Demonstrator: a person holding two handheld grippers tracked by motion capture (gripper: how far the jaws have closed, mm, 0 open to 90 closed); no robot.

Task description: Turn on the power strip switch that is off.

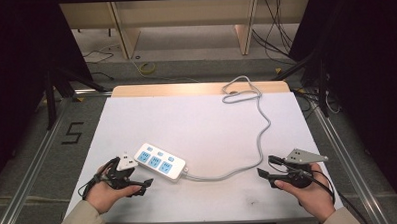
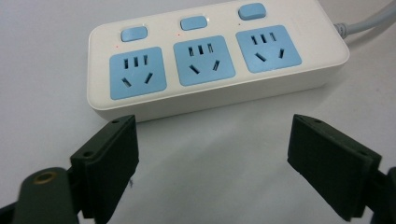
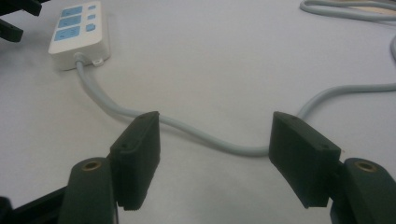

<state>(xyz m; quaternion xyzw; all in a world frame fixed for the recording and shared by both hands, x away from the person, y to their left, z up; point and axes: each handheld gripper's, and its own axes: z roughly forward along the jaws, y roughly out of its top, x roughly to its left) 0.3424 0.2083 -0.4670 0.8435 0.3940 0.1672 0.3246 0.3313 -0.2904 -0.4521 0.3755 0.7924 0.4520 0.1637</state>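
Note:
A white power strip (image 1: 159,161) with three blue sockets and three blue switches lies at an angle on the white table (image 1: 196,117), front left. My left gripper (image 1: 132,175) sits just in front of the strip's long side, open and holding nothing. In the left gripper view, the power strip (image 2: 210,56) lies flat just past the open left gripper (image 2: 212,144). A grey cable (image 1: 260,135) runs from the strip's right end. My right gripper (image 1: 268,166) rests front right, open. The cable (image 3: 205,137) crosses the table just beyond the open right gripper (image 3: 215,126).
The cable curls into a loop (image 1: 241,93) at the table's far edge, over a bare wooden strip (image 1: 185,89). The left gripper's jaws (image 3: 14,18) show beside the strip (image 3: 79,30). On the floor lie a taped "5" (image 1: 72,132), wires and a yellow coil (image 1: 146,69). Metal rails flank the table.

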